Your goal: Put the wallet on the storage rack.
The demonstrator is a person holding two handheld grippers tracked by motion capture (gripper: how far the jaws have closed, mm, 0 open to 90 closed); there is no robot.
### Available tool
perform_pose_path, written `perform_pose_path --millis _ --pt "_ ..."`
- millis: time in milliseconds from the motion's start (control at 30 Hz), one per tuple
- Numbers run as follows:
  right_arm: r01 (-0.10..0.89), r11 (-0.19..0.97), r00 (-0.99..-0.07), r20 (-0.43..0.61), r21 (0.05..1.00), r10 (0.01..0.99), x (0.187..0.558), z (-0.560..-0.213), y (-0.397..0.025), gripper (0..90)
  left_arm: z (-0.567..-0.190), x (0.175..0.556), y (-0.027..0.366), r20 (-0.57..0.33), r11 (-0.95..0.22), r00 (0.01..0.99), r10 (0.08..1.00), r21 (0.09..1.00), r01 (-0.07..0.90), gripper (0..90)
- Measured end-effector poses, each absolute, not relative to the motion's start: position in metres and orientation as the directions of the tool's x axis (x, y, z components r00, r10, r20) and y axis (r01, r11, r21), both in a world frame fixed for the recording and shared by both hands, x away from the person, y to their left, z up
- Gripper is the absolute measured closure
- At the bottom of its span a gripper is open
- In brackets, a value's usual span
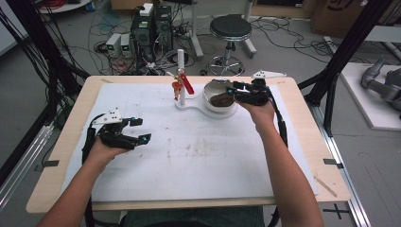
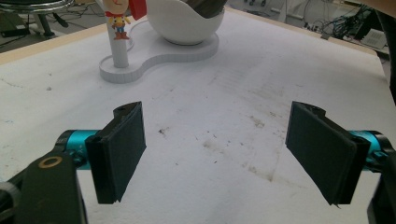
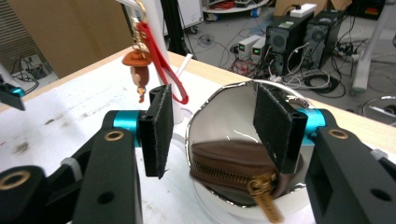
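Note:
A white bowl (image 1: 213, 105) sits on a white stand base (image 1: 189, 105) at the far middle of the table, with a brown zip pouch (image 3: 224, 165) lying inside it. A white post (image 1: 180, 75) on the same base carries a red strap (image 3: 159, 70) and a small brown figure charm (image 3: 138, 70). My right gripper (image 1: 231, 92) hovers open at the bowl's rim, its jaws astride the near wall and the pouch. Its pads (image 3: 159, 130) hold nothing. My left gripper (image 1: 139, 130) rests open over the white mat at the left, pointing toward the stand (image 2: 154, 51), jaws wide apart.
A white mat (image 1: 189, 151) covers most of the wooden table (image 1: 61, 156). A grey plate (image 1: 268, 74) lies at the far edge. Beyond the table stand a stool (image 1: 230, 30), computers (image 1: 151, 28) and cables on the floor. Black frame posts (image 1: 340, 61) flank the table.

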State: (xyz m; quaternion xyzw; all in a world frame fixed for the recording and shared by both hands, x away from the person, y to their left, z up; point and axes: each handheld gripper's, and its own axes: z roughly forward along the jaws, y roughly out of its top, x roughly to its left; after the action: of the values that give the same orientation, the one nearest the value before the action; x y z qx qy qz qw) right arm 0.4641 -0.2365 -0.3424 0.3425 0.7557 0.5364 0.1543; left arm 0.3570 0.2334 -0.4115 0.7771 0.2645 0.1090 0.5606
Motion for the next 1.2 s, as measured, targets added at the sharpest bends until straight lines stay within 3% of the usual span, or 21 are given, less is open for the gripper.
perform_pose_path --millis 233,1200 --pt "0.273 0.187 -0.728 0.076 0.944 0.682 0.441 -0.329 -0.241 45.4 -0.411 0.357 0.234 -0.125 -0.232 0.835 0.535 0.929 0.288 20.0" --pt "0.232 0.181 -0.763 0.063 0.956 0.643 0.38 -0.353 -0.27 31.3 -0.41 0.356 0.233 -0.114 -0.229 0.838 0.534 0.934 0.273 20.0"
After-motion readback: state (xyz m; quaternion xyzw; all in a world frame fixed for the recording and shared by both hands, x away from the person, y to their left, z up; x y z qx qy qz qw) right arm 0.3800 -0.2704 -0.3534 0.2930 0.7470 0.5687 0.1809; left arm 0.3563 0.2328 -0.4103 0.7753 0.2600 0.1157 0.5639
